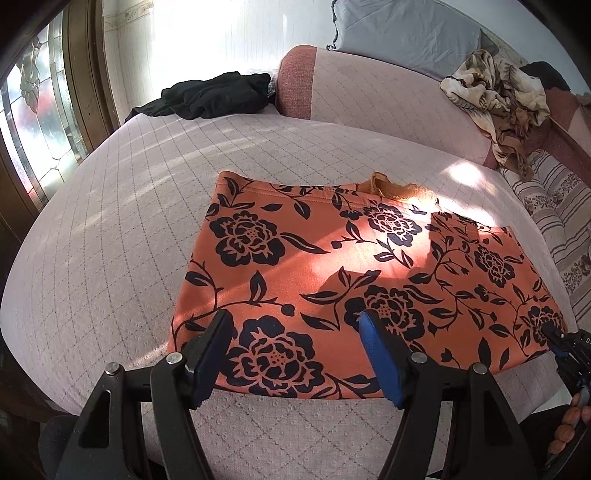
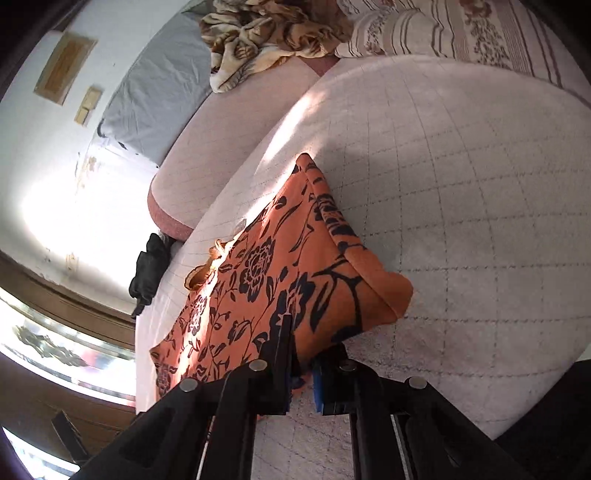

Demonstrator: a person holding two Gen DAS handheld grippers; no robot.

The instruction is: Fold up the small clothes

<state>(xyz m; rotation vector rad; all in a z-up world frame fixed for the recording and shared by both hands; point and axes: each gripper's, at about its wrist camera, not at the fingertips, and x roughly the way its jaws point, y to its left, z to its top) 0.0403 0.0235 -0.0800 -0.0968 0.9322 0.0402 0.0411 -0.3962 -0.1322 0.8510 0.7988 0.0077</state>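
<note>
Right wrist view shows the right gripper (image 2: 301, 354) pinching the orange floral garment (image 1: 354, 280) by its near corner on the bed (image 1: 110, 221); the left gripper (image 1: 291, 328) hovers wide above its near edge. Lifting one-sided risks skewing the fold or dragging the smooth fabric.

In the left wrist view, the orange garment printed with dark flowers (image 1: 332, 266) lies flat on the pale quilted bed (image 1: 129, 221), filling the centre and lower right of the frame. The left gripper (image 1: 295, 350) stands at the bottom centre, over the garment's near edge, fingers apart. The right gripper (image 1: 554, 338) sits at the lower right edge, at the garment's near right corner. A crumpled black cloth (image 1: 210, 94) lies at upper centre-left. A long pink bolster (image 1: 369, 88) runs behind the garment, a grey pillow (image 1: 402, 29) above it, and a bunched cream and brown blanket (image 1: 498, 99) at upper right. A striped floral quilt (image 1: 554, 221) lies at the right edge.
</note>
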